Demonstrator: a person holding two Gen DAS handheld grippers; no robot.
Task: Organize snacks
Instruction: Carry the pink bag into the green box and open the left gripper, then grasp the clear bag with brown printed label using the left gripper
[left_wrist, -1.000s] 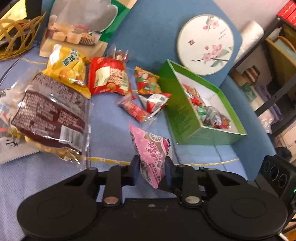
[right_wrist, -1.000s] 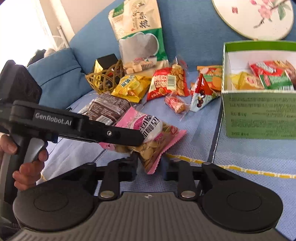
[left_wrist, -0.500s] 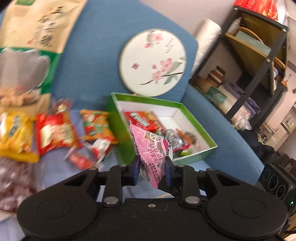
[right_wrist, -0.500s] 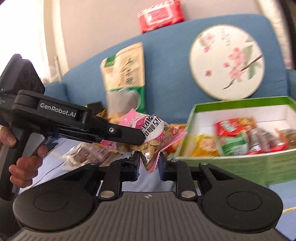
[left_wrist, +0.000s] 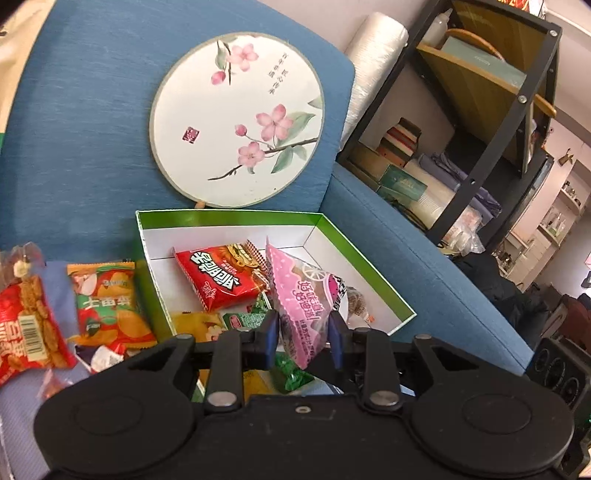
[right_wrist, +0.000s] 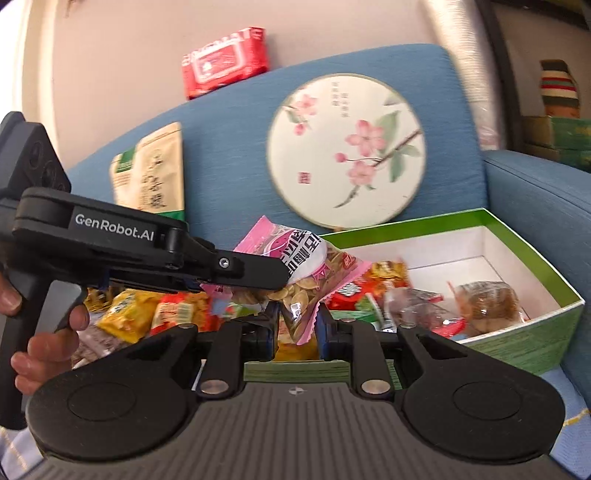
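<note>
1. Pink snack packet (left_wrist: 304, 299) is pinched at once by the left hand-held gripper (left_wrist: 303, 328) and the right hand-held gripper (right_wrist: 297, 325), above the green box (left_wrist: 369, 258).
2. If only one grip is released, the crinkly film could be torn or dropped outside the box.

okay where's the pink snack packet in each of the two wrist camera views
Left wrist: the pink snack packet stands low centre, between the left hand-held gripper's fingers, over the green box.
Right wrist: the packet is centre, pinched by both hand-held grippers, the right one below.
Shared landmark: the round blossom fan on the sofa back.
</note>
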